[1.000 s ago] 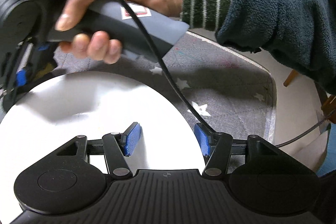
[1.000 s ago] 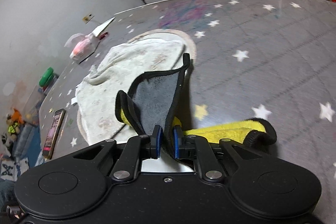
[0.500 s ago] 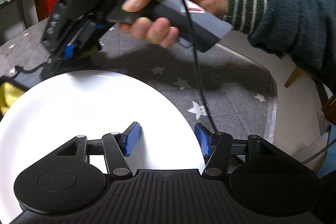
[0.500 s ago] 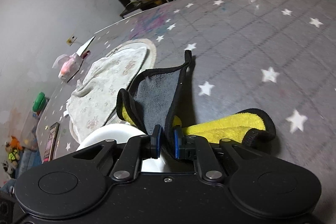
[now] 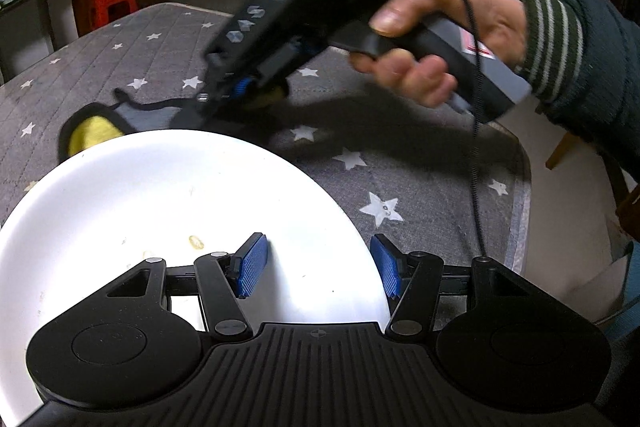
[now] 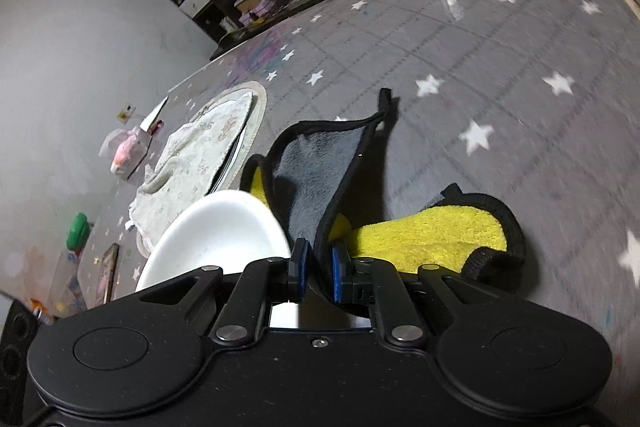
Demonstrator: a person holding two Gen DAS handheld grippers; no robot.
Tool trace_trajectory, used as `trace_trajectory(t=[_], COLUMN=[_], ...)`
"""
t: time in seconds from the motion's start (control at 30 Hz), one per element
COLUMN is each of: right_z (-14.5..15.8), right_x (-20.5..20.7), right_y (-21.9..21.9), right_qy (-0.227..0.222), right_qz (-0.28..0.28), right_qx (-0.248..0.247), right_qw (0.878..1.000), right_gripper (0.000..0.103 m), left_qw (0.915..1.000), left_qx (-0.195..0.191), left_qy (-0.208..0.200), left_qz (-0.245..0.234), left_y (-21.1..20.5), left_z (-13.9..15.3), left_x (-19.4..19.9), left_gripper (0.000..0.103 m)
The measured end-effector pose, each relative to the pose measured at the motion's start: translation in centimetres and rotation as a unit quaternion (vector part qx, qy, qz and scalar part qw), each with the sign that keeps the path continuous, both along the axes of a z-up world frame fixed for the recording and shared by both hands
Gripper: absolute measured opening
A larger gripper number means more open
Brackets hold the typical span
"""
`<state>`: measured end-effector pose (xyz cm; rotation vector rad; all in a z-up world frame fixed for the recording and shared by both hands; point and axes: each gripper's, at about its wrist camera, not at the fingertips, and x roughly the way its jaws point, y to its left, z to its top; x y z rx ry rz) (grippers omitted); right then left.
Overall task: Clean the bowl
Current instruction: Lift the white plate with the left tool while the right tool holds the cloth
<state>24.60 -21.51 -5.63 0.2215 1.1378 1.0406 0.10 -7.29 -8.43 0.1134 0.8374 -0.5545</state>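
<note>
Bowl (image 5: 168,211), white and shallow, fills the near foreground of the left wrist view, its rim caught between the blue pads of the left gripper (image 5: 316,265); the jaws stand partly apart, one pad inside the rim and the other outside it, though actual contact cannot be told. A few small yellowish specks (image 5: 195,242) lie on the white inner surface just ahead of the inner pad. Beyond the far rim, the right gripper (image 6: 317,269), held in a hand (image 5: 440,39) with a striped cuff and dark fleece sleeve, has its jaws pinched narrow on a grey and yellow cloth (image 6: 320,183) with black edging. The cloth trails onto the grey, star-printed bench (image 6: 500,67) just beside the bowl's edge. Farther back on the bench lie a pale patterned towel (image 6: 192,155) over a round mat, a pink packet (image 6: 127,151) and a green object (image 6: 78,230).
</note>
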Motion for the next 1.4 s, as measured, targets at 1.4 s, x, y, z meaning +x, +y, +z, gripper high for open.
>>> trace_trajectory(t=[1.4], right_z=[-2.0], right_x=[-11.0], right_y=[-8.7], right_qy=[0.053], right_qz=[-0.083], right_qx=[0.07], right_qw=[0.993], right_gripper=[0.014], left_qw=[0.9945], left_qx=[-0.009], left_qy=[-0.046], left_qz=[0.094], left_y=[5.9], left_z=[3.7], left_x=[-4.1], left_gripper=[0.068])
